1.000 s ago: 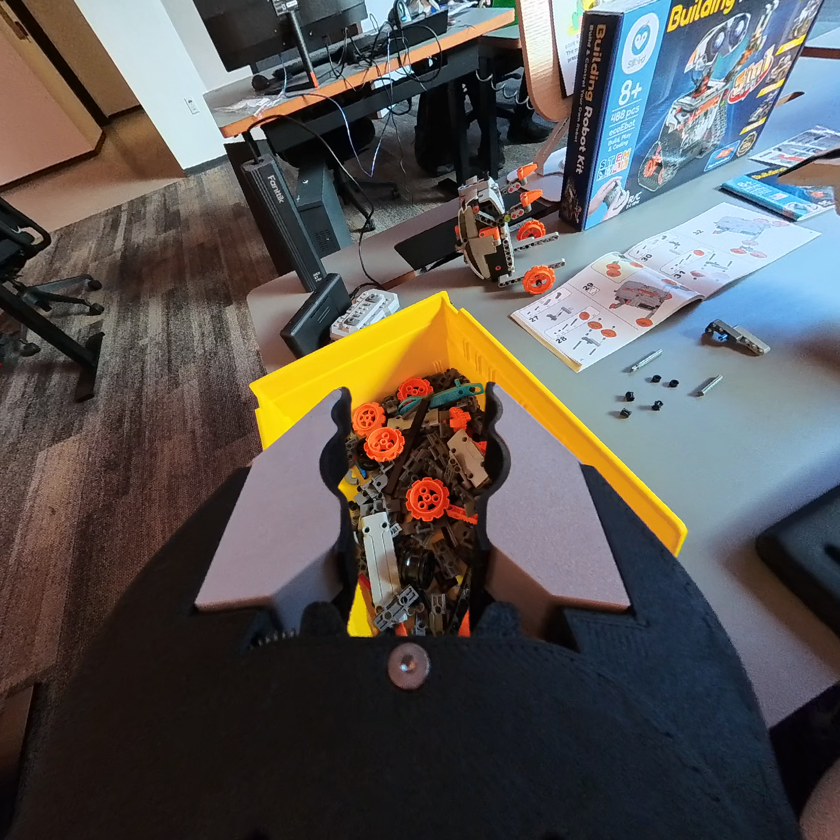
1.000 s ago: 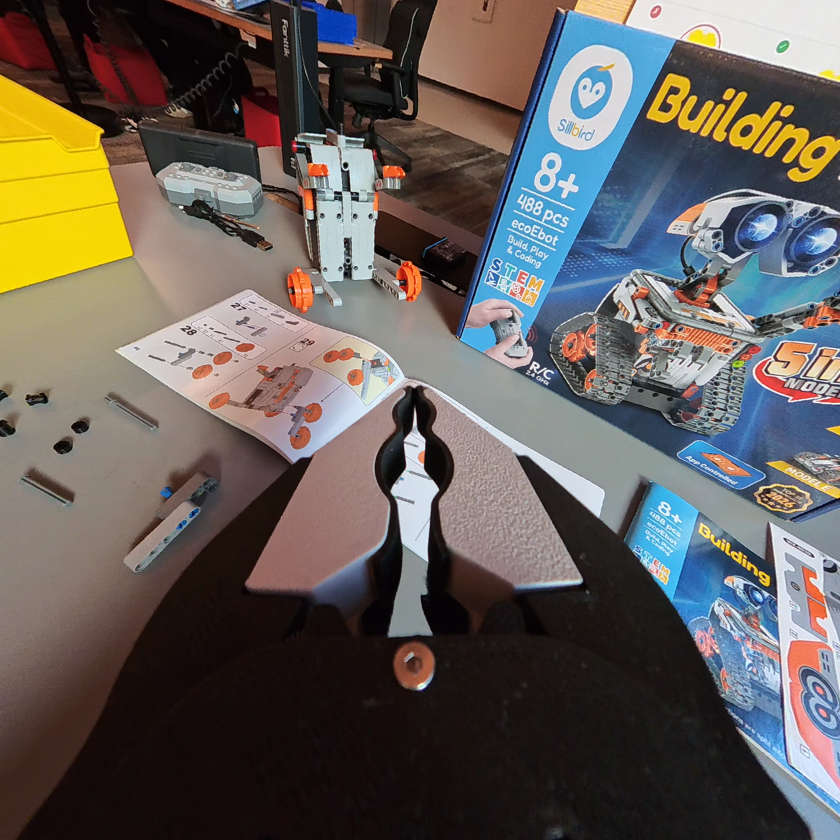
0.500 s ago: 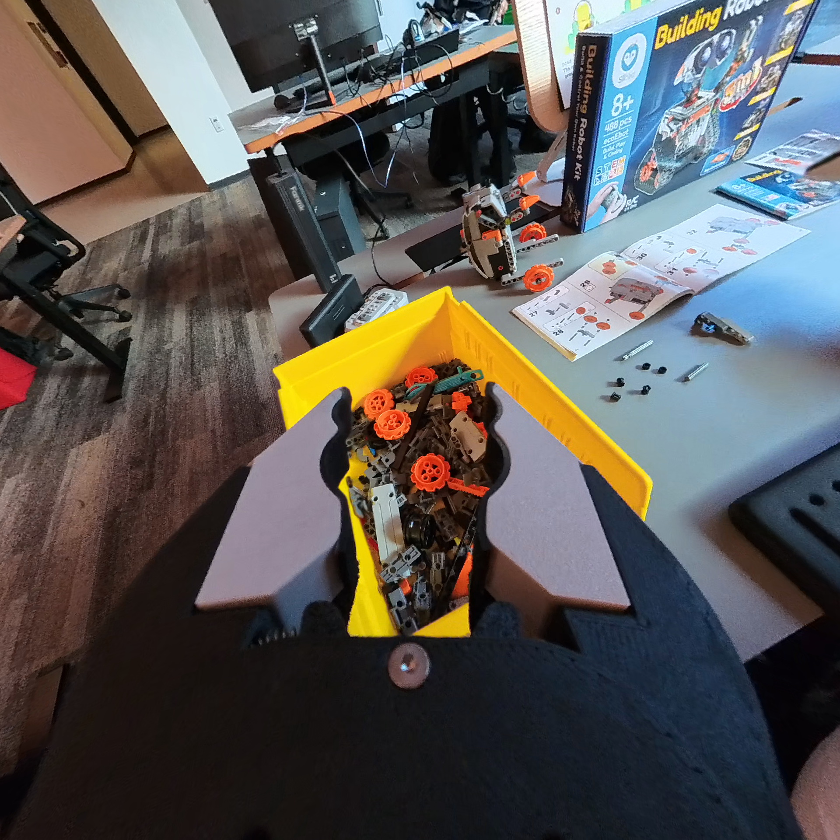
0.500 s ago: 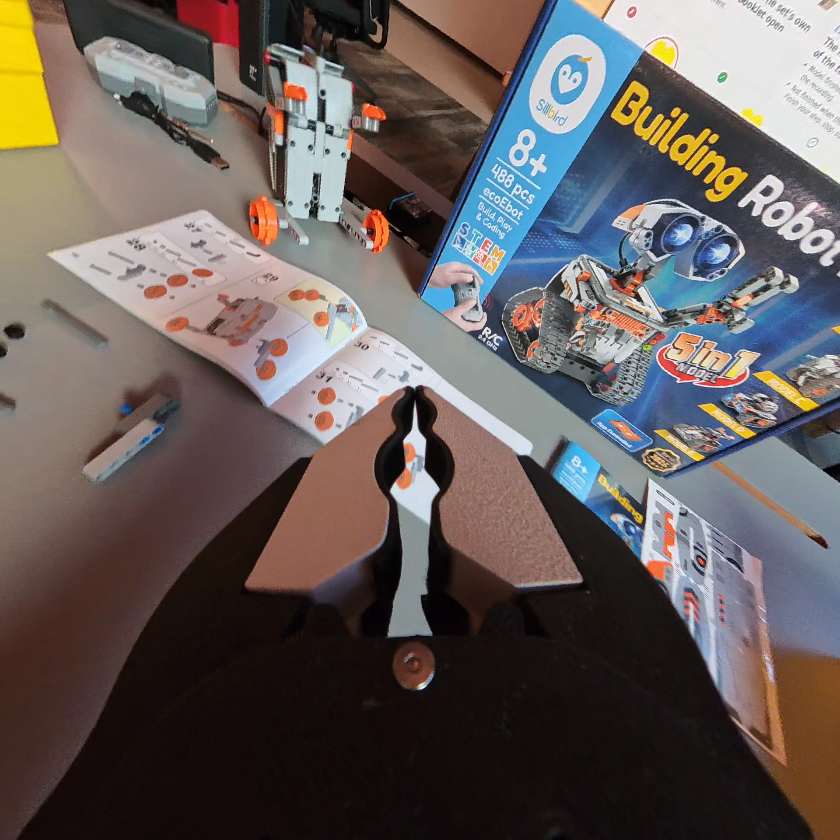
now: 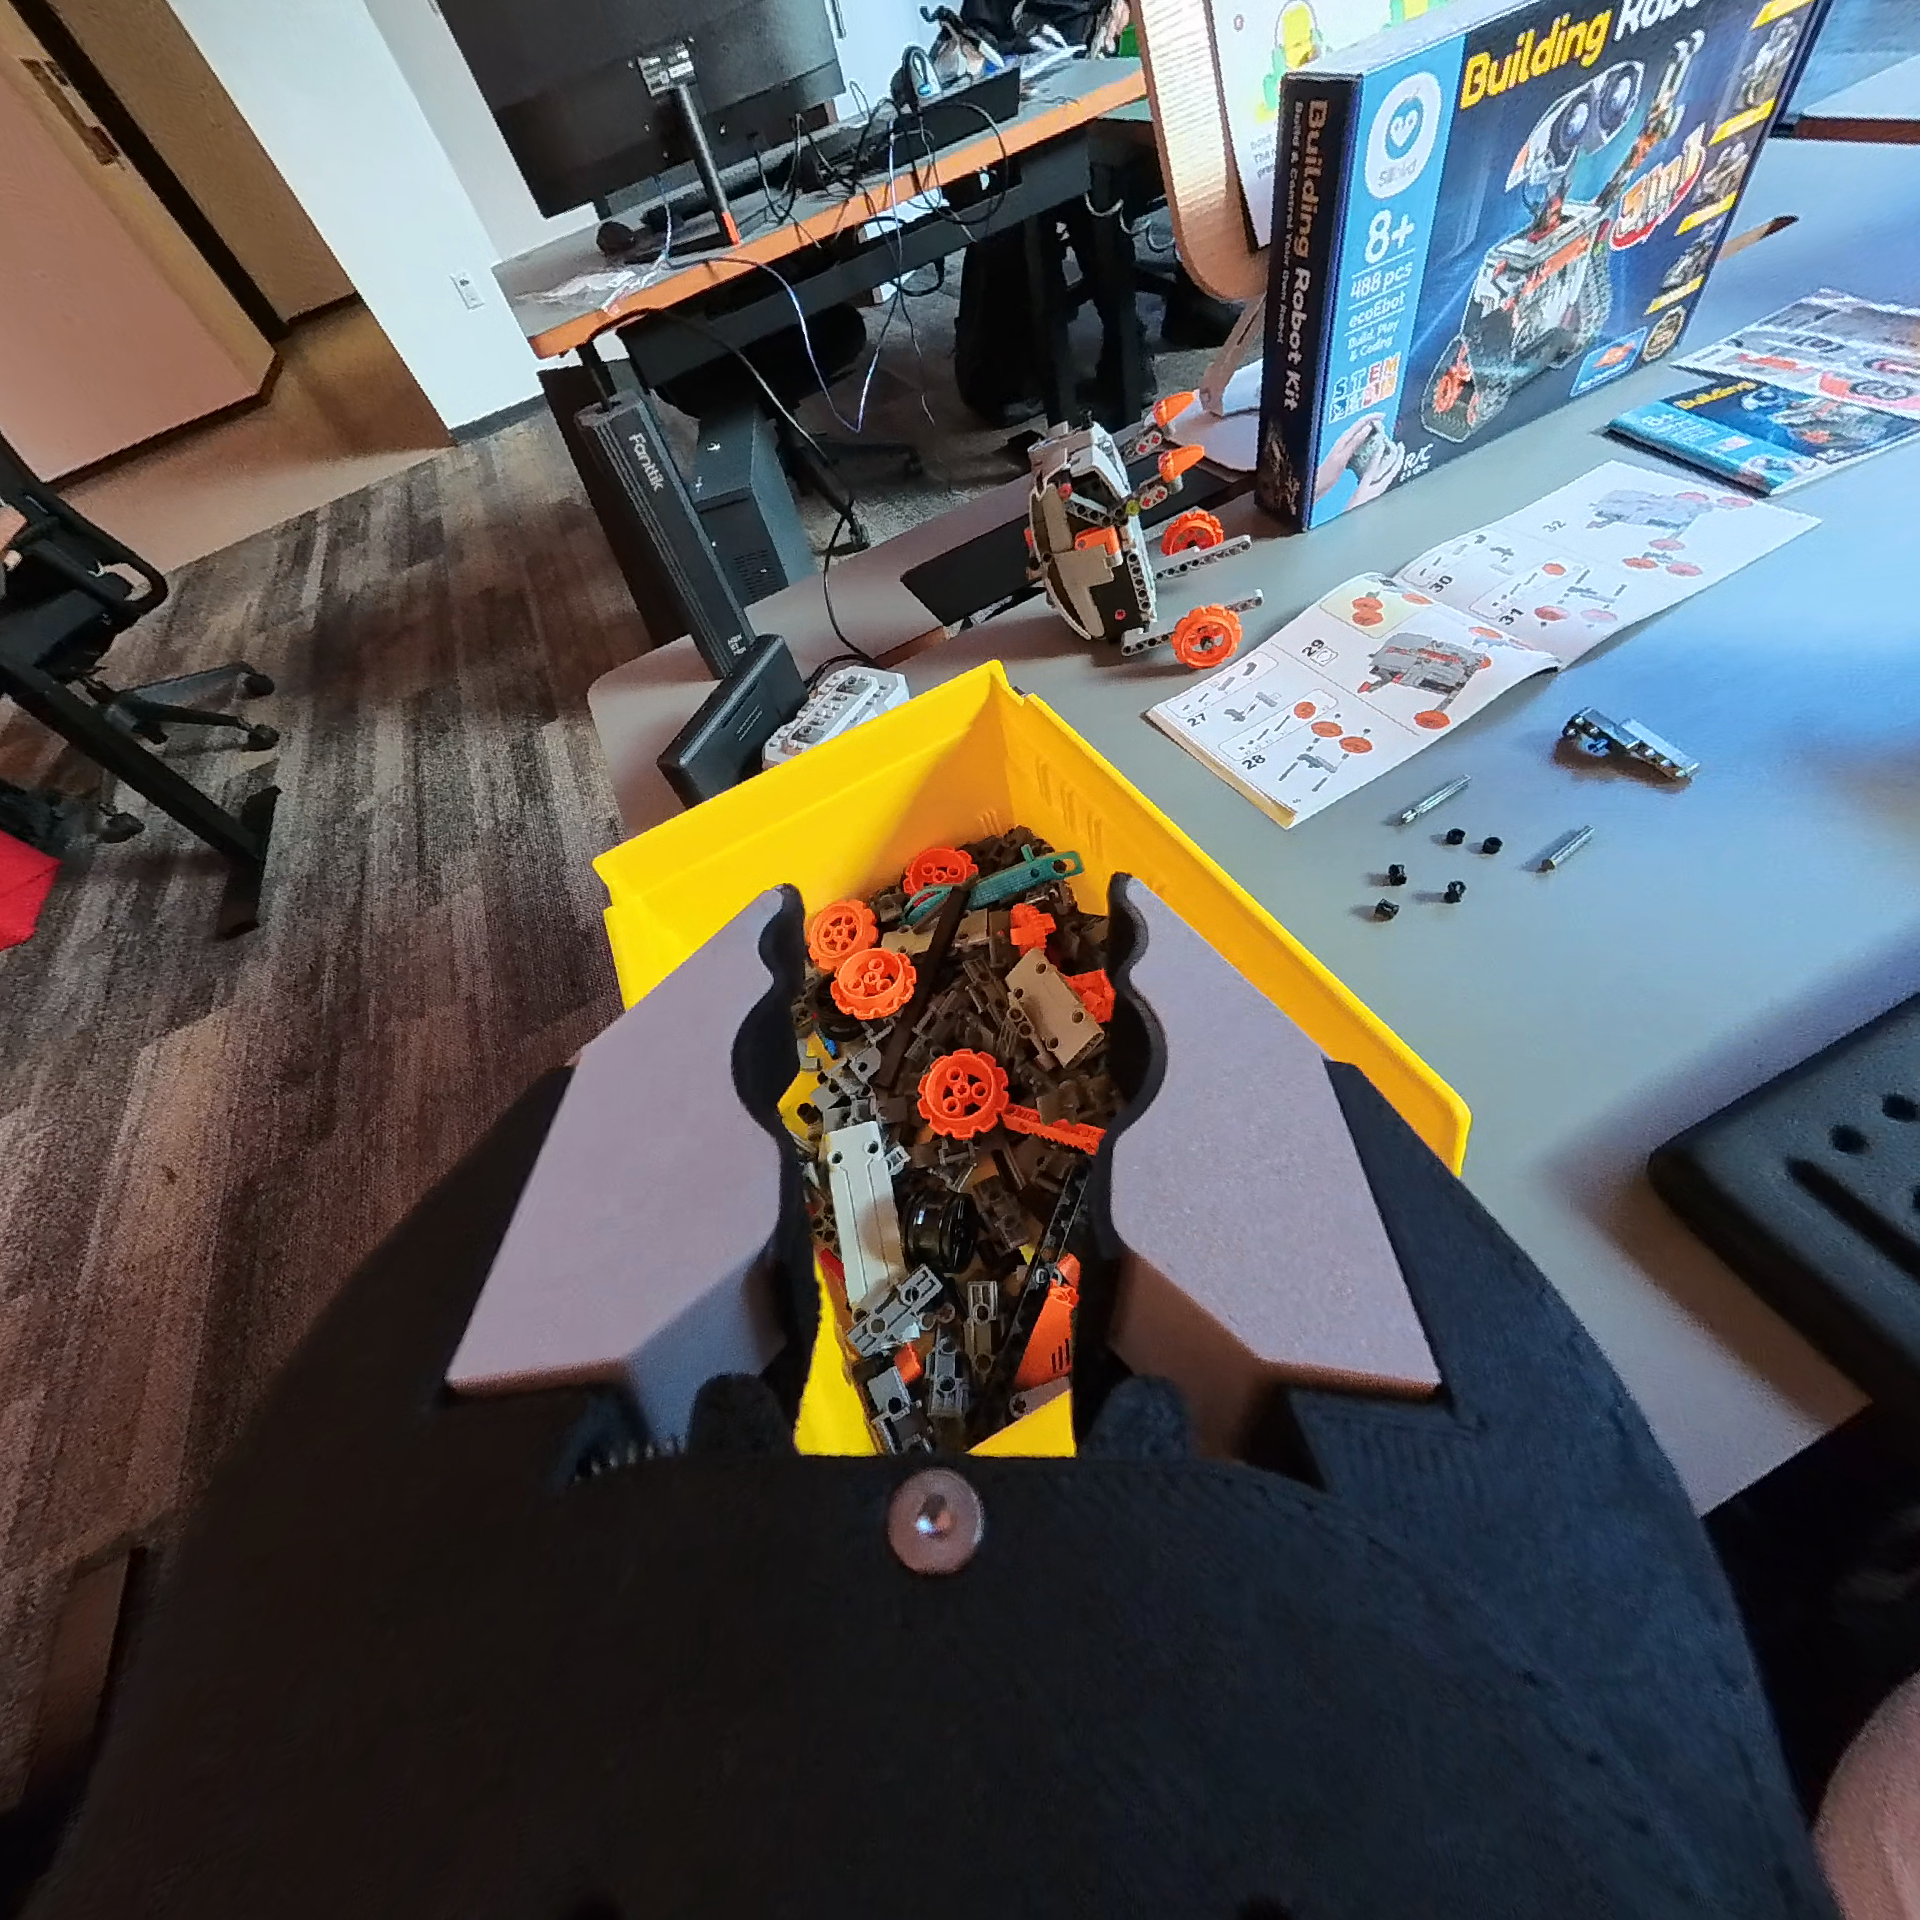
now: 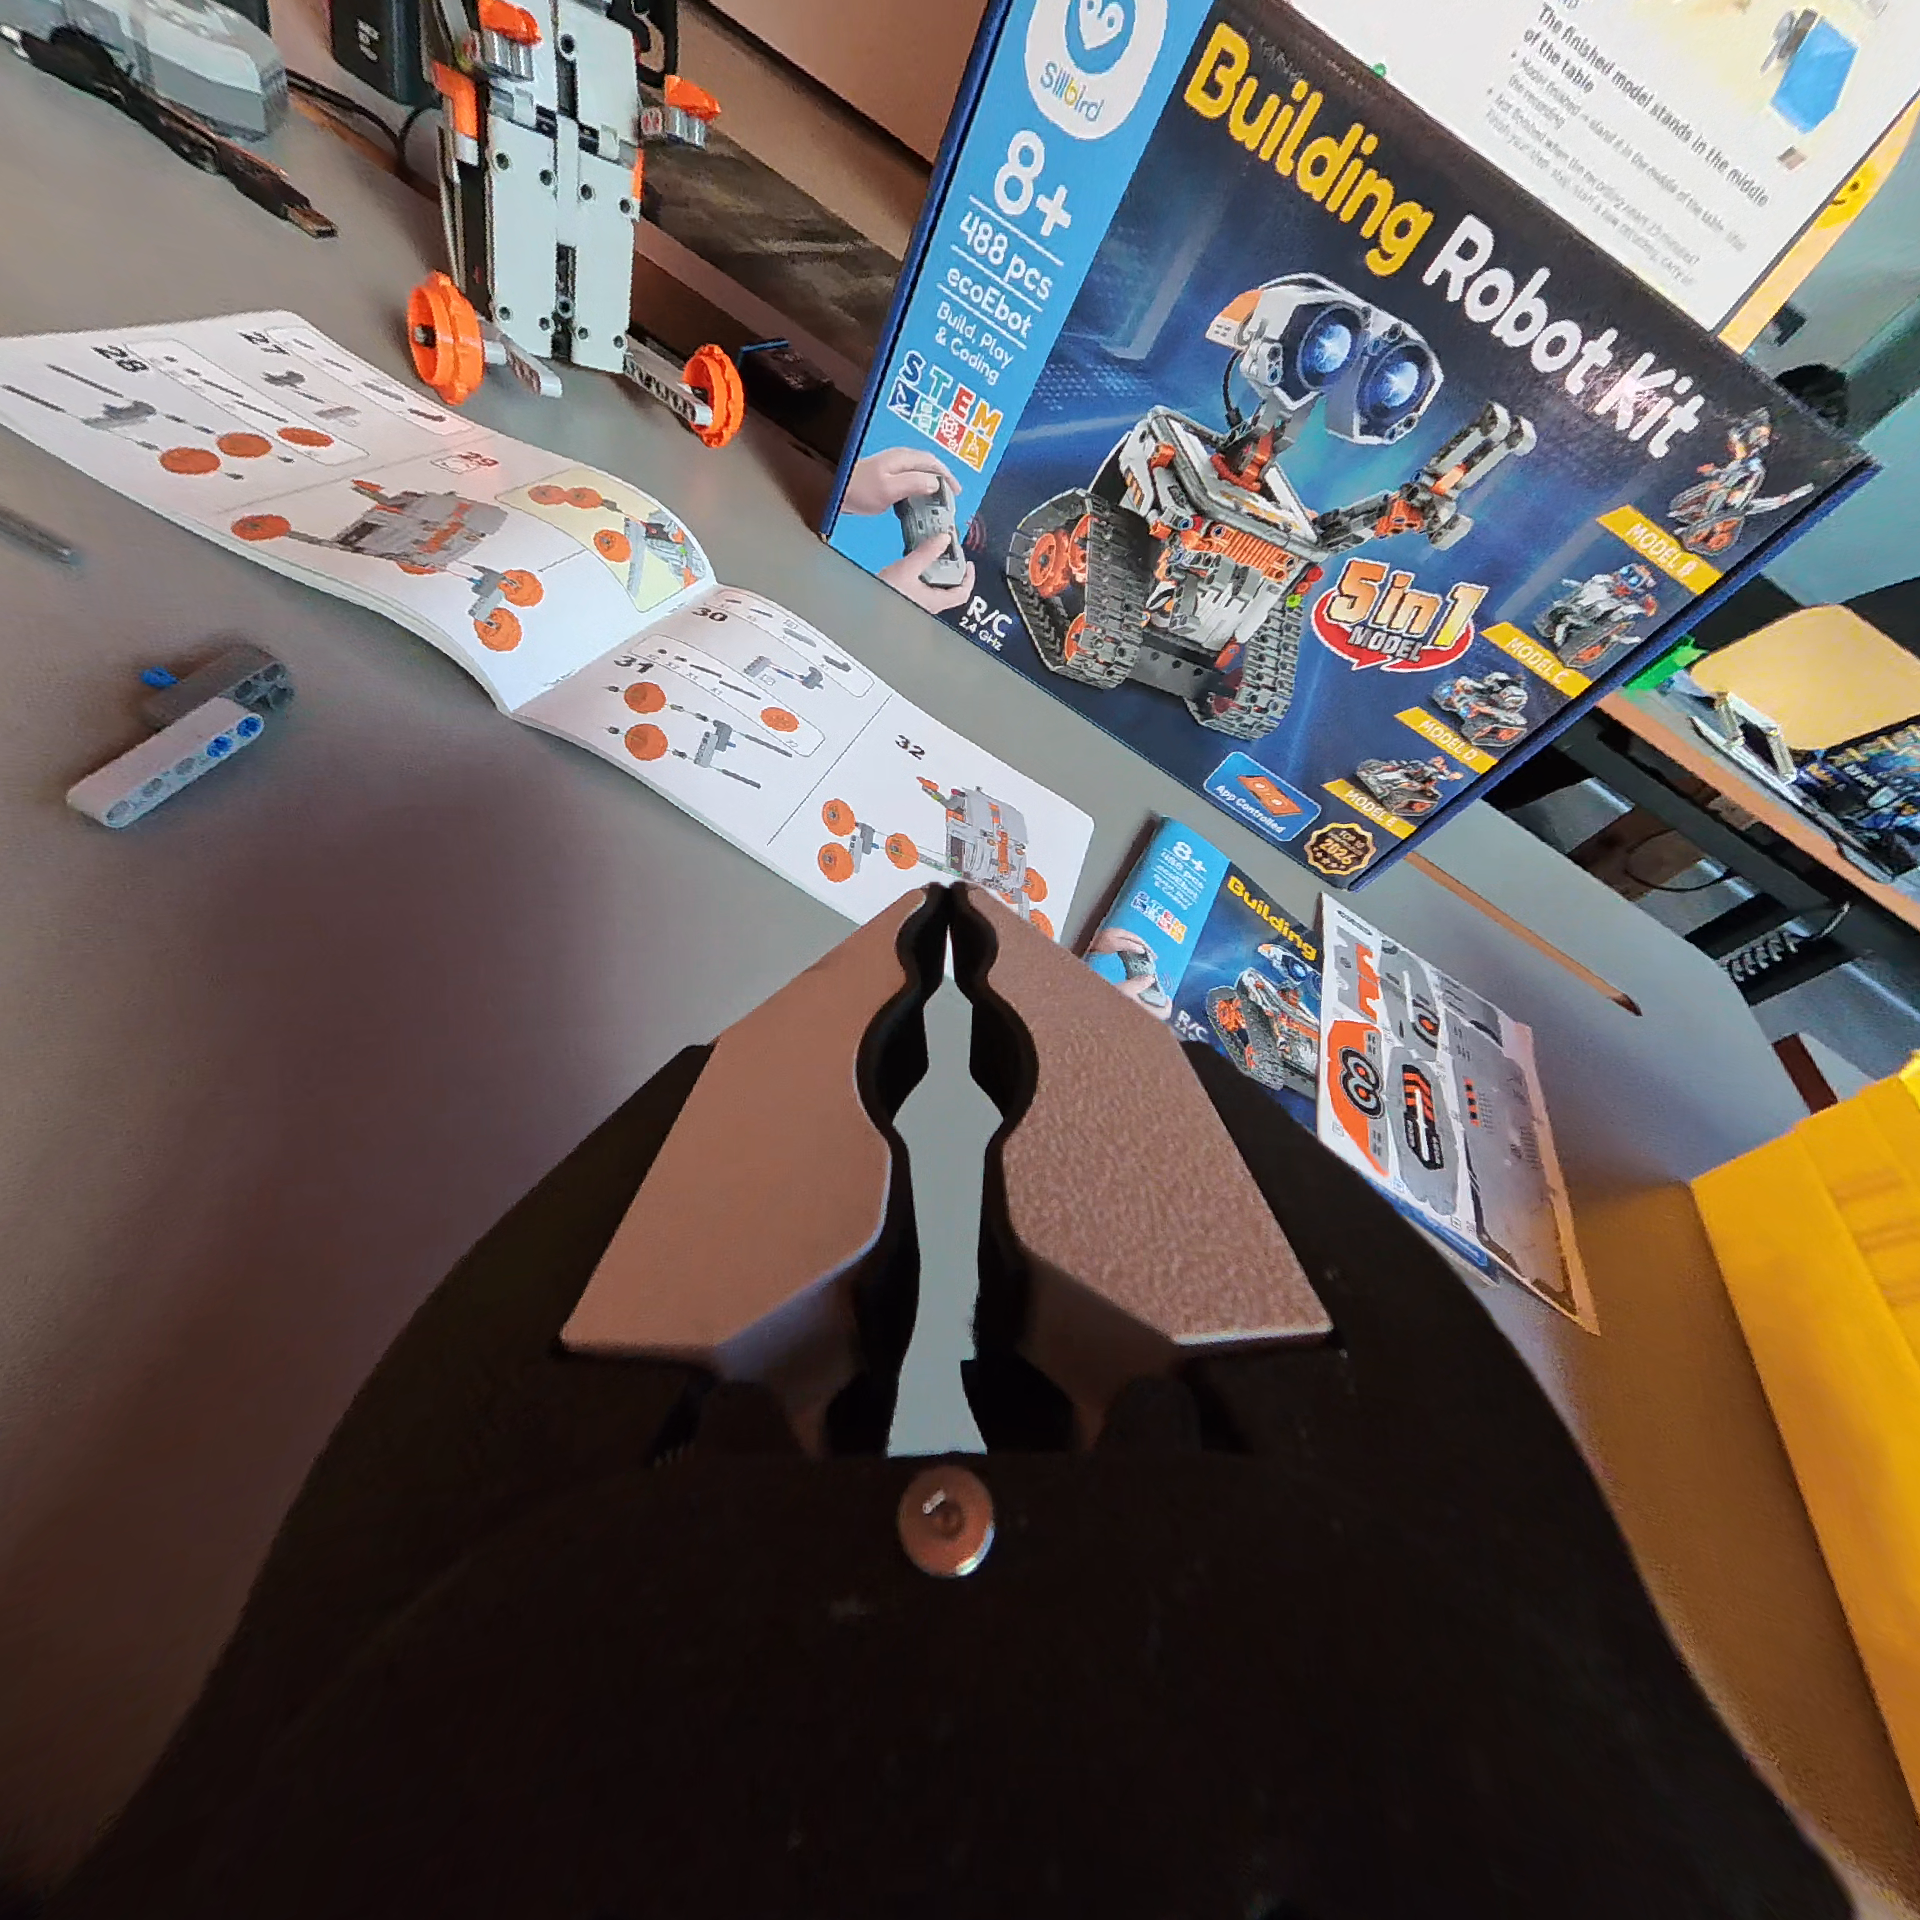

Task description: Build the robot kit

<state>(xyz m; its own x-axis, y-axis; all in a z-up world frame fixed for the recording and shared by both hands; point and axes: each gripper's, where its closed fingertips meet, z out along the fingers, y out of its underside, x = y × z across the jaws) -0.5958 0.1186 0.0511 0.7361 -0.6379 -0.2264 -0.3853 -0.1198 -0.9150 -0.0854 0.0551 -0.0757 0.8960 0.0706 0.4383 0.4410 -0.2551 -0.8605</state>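
Note:
My left gripper [image 5: 956, 904] is open and empty, held above a yellow bin [image 5: 1132, 831] full of small grey, black and orange building parts, among them an orange gear wheel [image 5: 962, 1093]. My right gripper [image 6: 950, 902] is shut and empty, held above the grey table [image 6: 312, 987] near the open instruction booklet [image 6: 582, 623]. A half-built grey and orange model [image 6: 551, 208] stands behind the booklet; it also shows in the left wrist view [image 5: 1101, 540]. A short grey beam with blue pins [image 6: 177, 738] lies left of my right gripper.
A large blue kit box [image 6: 1299, 436] stands at the back. Two leaflets [image 6: 1340, 1070] lie right of my right gripper, beside another yellow bin [image 6: 1829, 1299]. Small black pins [image 5: 1439, 868] and grey axles [image 5: 1434, 800] lie on the table. A black foam tray [image 5: 1818, 1174] sits at the right edge. Some 55 cm of space lies between my two pairs of fingers.
My left gripper has drawn back from the yellow bin and stayed open. My right gripper has swung to the right, bringing the leaflets and a second yellow bin into view.

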